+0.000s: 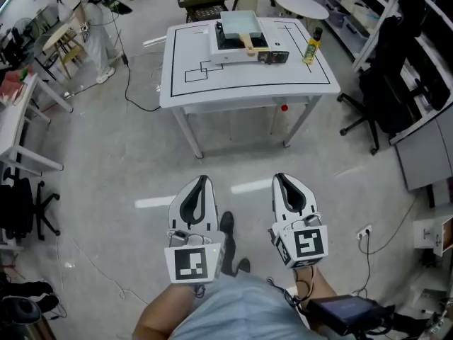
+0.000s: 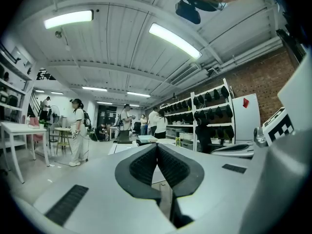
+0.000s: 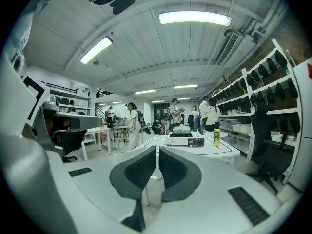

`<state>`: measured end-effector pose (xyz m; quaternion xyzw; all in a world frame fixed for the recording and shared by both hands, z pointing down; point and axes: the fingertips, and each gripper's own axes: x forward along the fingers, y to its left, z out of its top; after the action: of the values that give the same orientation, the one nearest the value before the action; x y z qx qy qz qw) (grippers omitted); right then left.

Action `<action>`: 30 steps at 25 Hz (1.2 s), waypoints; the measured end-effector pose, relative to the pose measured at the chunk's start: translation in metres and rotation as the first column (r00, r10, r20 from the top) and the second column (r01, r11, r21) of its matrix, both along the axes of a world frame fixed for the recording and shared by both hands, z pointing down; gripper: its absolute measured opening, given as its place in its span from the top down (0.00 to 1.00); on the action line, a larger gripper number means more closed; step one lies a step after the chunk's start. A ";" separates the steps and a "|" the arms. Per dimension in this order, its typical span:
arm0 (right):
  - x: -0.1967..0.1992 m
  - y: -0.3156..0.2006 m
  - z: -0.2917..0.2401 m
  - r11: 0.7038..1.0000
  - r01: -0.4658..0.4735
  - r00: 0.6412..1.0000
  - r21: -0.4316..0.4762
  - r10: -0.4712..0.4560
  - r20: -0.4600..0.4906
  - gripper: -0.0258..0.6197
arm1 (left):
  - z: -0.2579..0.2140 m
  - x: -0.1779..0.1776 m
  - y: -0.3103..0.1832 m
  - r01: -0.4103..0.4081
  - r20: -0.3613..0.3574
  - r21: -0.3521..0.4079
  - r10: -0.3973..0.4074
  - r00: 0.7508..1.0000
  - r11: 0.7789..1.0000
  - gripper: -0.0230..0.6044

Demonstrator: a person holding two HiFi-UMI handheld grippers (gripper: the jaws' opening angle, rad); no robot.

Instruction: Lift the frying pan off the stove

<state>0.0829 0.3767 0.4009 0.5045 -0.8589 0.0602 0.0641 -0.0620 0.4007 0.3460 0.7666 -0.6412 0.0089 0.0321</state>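
Head view: the step in hand reads as the approach, with no grasp begun. The frying pan (image 1: 237, 25), pale and square with a wooden handle, sits on the portable stove (image 1: 272, 57) at the far side of the white bench (image 1: 212, 83), and a yellow bottle (image 1: 311, 48) stands just beside the stove on its right. The left gripper (image 1: 202, 181) and right gripper (image 1: 282, 178) hang low over the floor, side by side and well apart from the bench. Both point toward it and neither holds anything. Left gripper view: the fingers (image 2: 141, 167) are pressed together, pad against pad, with nothing between them. The stove with the pan (image 2: 146, 139) shows small and distant just above the fingertips, slightly left of their line. Right gripper view: the fingers (image 3: 139, 172) are closed to a hairline slit and are empty. The pan (image 3: 181, 129) on the stove (image 3: 187, 141) lies far ahead, a little right of the fingertips, with the bottle (image 3: 216, 136) further right on the bench (image 3: 214, 154). Judgement: the next move calls for closing the gap to the bench, opening one gripper and lining its fingers up with the wooden handle. The handle juts toward the bottle side, so the right gripper looks the better placed.
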 end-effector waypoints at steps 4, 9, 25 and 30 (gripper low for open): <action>-0.022 -0.060 -0.003 1.000 -0.007 1.000 -0.004 0.007 -0.015 0.88 | -0.002 -0.023 -0.059 -0.003 -0.007 0.012 0.003 1.000 1.000 0.93; -0.043 -0.126 -0.023 0.999 -0.012 1.000 0.037 0.013 -0.023 0.88 | -0.017 -0.045 -0.122 -0.016 -0.006 0.047 0.016 1.000 0.999 0.93; -0.045 -0.242 -0.047 0.994 -0.086 0.996 0.063 0.087 -0.009 0.88 | -0.012 -0.045 -0.239 -0.091 0.005 0.021 0.091 0.996 0.996 0.93; -0.031 -0.285 -0.035 0.995 -0.086 0.996 0.051 0.086 0.011 0.88 | 0.003 -0.031 -0.280 -0.088 0.027 0.002 0.088 0.996 0.996 0.93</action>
<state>0.0516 0.0921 0.3655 0.5423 -0.8379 0.0428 0.0448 -0.0927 0.1207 0.3485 0.7940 -0.6072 0.0198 0.0218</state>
